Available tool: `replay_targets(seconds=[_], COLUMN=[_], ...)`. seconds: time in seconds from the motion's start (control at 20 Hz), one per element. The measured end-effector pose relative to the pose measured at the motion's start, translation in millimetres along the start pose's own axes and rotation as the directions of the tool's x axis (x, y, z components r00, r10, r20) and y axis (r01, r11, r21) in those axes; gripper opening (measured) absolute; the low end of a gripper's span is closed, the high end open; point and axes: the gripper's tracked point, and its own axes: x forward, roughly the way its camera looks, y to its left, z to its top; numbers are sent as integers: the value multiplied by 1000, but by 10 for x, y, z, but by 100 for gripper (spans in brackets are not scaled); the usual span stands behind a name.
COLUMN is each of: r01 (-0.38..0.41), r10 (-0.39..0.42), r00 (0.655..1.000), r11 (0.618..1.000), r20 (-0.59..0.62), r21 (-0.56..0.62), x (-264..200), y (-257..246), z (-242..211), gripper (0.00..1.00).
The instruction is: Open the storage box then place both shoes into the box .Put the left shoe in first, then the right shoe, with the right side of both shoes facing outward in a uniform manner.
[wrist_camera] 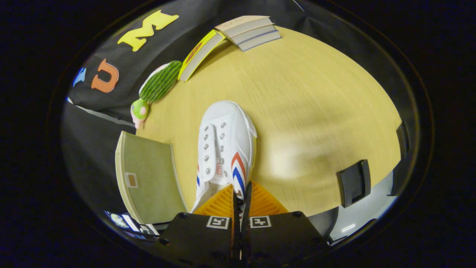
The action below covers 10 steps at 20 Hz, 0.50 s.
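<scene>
The gripper (241, 193) is pinching the shoe's (225, 145) heel wall between 2 nearly closed fingers, toe pointing ahead over the table (316, 111). The box (148, 175) is lying just left; bare tabletop is stretching right.

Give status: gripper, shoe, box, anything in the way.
Gripper shut on white shoe, pinching its heel-side collar. Storage box just beside the shoe; lid state unclear. Books and plush toy far off.

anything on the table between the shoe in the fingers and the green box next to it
Nothing visible. The gripper has its fingers closed on the heel side wall of the white shoe, and the green box sits right beside it, with bare table between them.
</scene>
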Motion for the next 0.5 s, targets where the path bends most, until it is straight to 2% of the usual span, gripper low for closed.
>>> replay_targets(seconds=[0.25,0.5], r01=[-75,-126], r10=[81,158], r00=[994,978], r11=[994,967], r20=[74,137], r21=[-81,-220], x=[-594,-1076], y=[718,1616], z=[-94,-232], gripper=[7,7])
